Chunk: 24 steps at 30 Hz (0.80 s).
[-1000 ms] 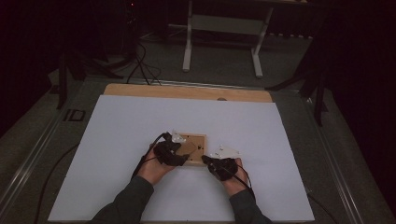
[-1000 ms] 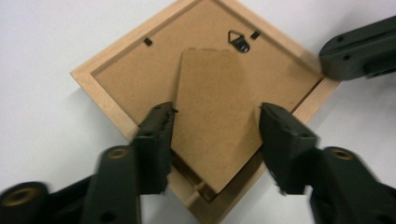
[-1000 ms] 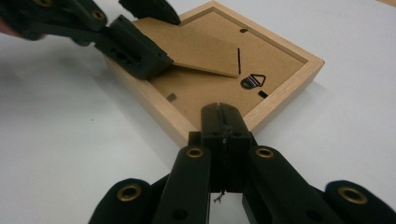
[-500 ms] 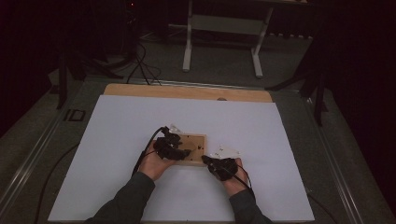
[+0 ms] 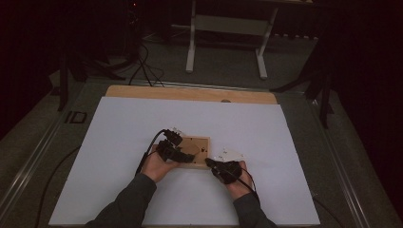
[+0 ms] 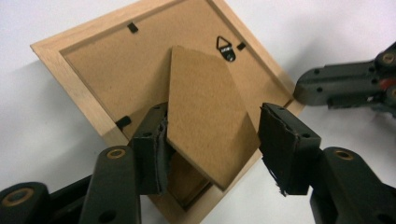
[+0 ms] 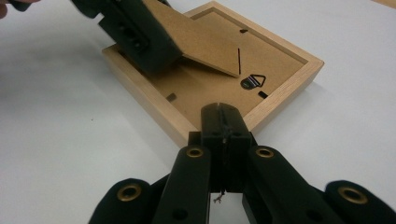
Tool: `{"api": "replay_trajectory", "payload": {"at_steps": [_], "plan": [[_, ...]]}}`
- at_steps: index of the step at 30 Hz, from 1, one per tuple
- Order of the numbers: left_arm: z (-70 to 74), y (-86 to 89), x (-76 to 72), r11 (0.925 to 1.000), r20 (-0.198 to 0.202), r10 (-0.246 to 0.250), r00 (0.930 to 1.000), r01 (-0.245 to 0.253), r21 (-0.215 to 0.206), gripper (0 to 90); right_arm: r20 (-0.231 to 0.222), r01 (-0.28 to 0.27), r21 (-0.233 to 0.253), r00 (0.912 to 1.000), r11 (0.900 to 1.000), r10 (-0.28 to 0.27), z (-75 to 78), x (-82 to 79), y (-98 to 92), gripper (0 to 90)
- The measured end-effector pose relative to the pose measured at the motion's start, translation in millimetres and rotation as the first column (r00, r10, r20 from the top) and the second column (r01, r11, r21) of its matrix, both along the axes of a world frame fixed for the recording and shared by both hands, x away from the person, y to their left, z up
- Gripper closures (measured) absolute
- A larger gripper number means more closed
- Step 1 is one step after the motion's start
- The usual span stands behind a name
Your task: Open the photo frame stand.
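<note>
Wooden picture frame [image 5: 195, 151], one; grippers, two.

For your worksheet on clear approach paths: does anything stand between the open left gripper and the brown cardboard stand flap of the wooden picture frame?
Nothing visible does. The left gripper has its jaws open on either side of the brown cardboard stand flap, which is lifted off the wooden picture frame.

I see the picture frame [image 5: 194, 151] lying back-up on the table [image 5: 119, 128], near its middle. My left gripper [image 5: 172, 151] sits over the frame's left part, its jaws either side of the stand flap [image 6: 205, 112]. My right gripper [image 5: 219, 167] is at the frame's near right corner.
</note>
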<state>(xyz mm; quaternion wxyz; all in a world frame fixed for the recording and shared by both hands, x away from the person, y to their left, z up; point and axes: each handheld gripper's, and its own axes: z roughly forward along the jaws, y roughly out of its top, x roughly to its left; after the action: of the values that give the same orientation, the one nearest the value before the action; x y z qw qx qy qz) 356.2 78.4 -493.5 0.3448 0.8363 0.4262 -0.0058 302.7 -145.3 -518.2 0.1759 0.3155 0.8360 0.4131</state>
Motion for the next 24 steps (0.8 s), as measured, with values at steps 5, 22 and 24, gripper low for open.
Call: {"api": "replay_trajectory", "payload": {"at_steps": [5,22,24], "plan": [[1.1,2.9,1.9,0.9996,-0.008,0.012,0.9999,-0.012,-0.027,50.9,0.001,-0.001,0.000,1.0000,1.000,0.001,0.0,0.0,0.0,89.8],[6.4,-3.7,-9.0,0.9987,0.104,-0.022,0.9943,0.017,0.049,52.5,0.009,0.004,0.017,1.0000,1.000,-0.004,6.9,0.9,-3.4,86.3],[7.0,-4.4,-10.5,0.9986,0.119,-0.023,0.9927,0.017,0.050,52.5,0.019,0.009,0.032,0.9998,0.999,-0.009,11.0,1.4,-6.1,85.2]]}}
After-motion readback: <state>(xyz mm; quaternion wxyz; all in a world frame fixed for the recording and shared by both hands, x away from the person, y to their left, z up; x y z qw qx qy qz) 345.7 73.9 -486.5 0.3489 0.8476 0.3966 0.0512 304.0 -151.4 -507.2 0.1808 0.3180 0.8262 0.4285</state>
